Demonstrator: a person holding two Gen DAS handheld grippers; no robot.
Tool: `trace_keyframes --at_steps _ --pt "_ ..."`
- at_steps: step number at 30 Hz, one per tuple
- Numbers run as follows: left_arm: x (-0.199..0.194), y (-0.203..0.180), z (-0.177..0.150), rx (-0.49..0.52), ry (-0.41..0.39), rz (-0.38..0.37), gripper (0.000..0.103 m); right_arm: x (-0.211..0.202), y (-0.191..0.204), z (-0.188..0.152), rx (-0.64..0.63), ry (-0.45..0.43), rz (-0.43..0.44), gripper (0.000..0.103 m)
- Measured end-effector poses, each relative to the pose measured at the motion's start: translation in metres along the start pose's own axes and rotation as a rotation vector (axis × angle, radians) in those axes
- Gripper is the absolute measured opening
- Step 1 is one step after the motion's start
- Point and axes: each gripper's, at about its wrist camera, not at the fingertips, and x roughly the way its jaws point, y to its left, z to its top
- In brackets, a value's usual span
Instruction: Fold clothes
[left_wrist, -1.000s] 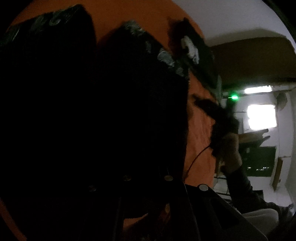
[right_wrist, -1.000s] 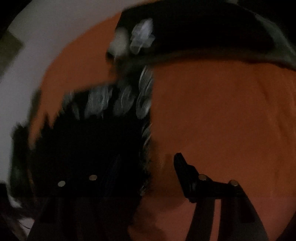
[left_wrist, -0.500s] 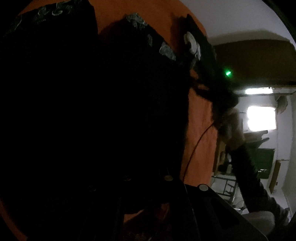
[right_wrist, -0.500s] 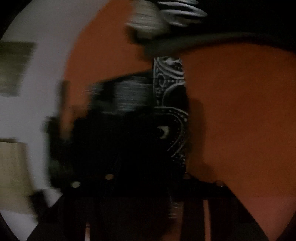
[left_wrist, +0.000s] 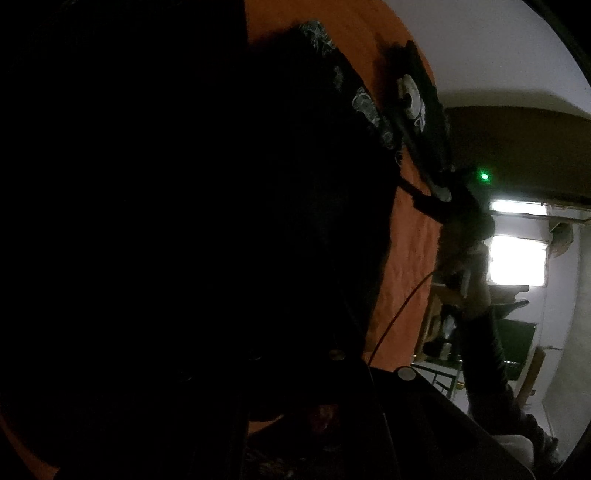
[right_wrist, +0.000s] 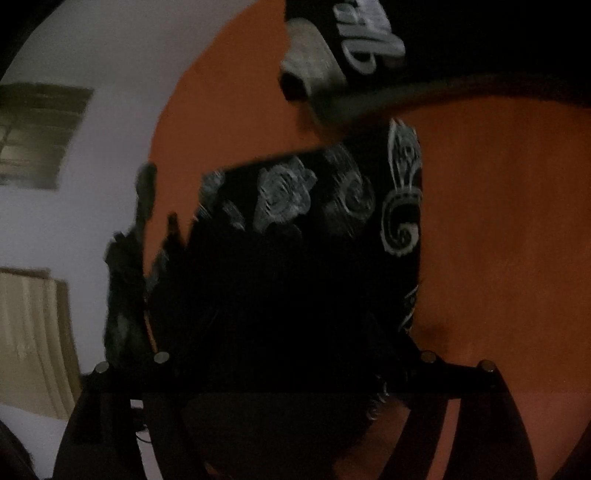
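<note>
the orange surface (right_wrist: 498, 229) carries a black patterned garment (right_wrist: 303, 236) lying partly doubled over, with a second black piece with white lettering (right_wrist: 369, 40) beyond it, so by my reading the fold is midway and needs finishing. the left gripper (left_wrist: 295, 354) slants downward, shut, buried in dark cloth; whether it pinches it i cannot tell. the right gripper (right_wrist: 295, 365) also slants down, jaws opening wide with garment between them.

Both views are very dim, and dark fabric (left_wrist: 184, 221) swallows detail on the left. A bright window (left_wrist: 517, 260) at far right glares white. The right-wrist view is motion-blurred, and fisheye curvature bends the black edges.
</note>
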Motion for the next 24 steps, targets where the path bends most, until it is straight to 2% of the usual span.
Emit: trace_keyframes --at_steps 3,4,5,6,9,11,12,13,14,16,17,21,24 --pt "0.004 -0.005 -0.001 0.011 0.011 -0.005 0.006 0.018 -0.009 -0.002 0.021 0.031 -0.004 0.064" --pt "0.005 -0.007 -0.002 0.016 0.013 -0.005 0.006 0.026 -0.01 -0.002 0.027 0.032 -0.003 0.042" --pt "0.006 -0.008 -0.002 0.019 0.015 -0.004 0.006 0.03 -0.011 -0.002 0.028 0.034 0.012 0.003" --pt "0.006 -0.009 -0.003 0.022 0.017 -0.002 0.006 0.029 -0.009 -0.003 0.031 0.031 0.011 0.002" --pt "0.007 -0.008 -0.003 0.021 0.02 0.005 0.006 0.004 0.004 -0.002 0.021 -0.069 0.01 0.0" --pt "0.008 -0.007 -0.002 0.019 0.022 0.009 0.006 -0.01 0.016 -0.002 -0.019 -0.087 -0.047 0.0" --pt "0.008 -0.006 -0.002 0.018 0.023 0.011 0.006 -0.012 0.022 -0.003 -0.046 -0.059 -0.094 0.001" --pt "0.008 -0.006 -0.002 0.017 0.024 0.011 0.006 -0.012 0.026 -0.005 -0.06 -0.034 -0.117 0.008" --pt "0.007 -0.004 -0.003 0.018 0.026 0.011 0.006 -0.011 0.024 -0.01 -0.062 -0.018 -0.131 0.021" --pt "0.007 -0.004 -0.003 0.021 0.03 0.013 0.006 -0.009 0.021 -0.019 -0.064 0.012 -0.157 0.035" --pt "0.008 -0.004 -0.003 0.022 0.031 0.014 0.006 -0.003 0.021 -0.022 -0.043 0.019 -0.168 0.035" --pt "0.015 -0.014 -0.001 0.048 0.034 0.027 0.006 0.008 -0.003 -0.04 0.03 0.073 -0.125 0.035" --pt "0.018 -0.024 -0.002 0.076 0.038 0.034 0.006 0.014 -0.014 -0.044 0.078 0.078 -0.131 0.035"
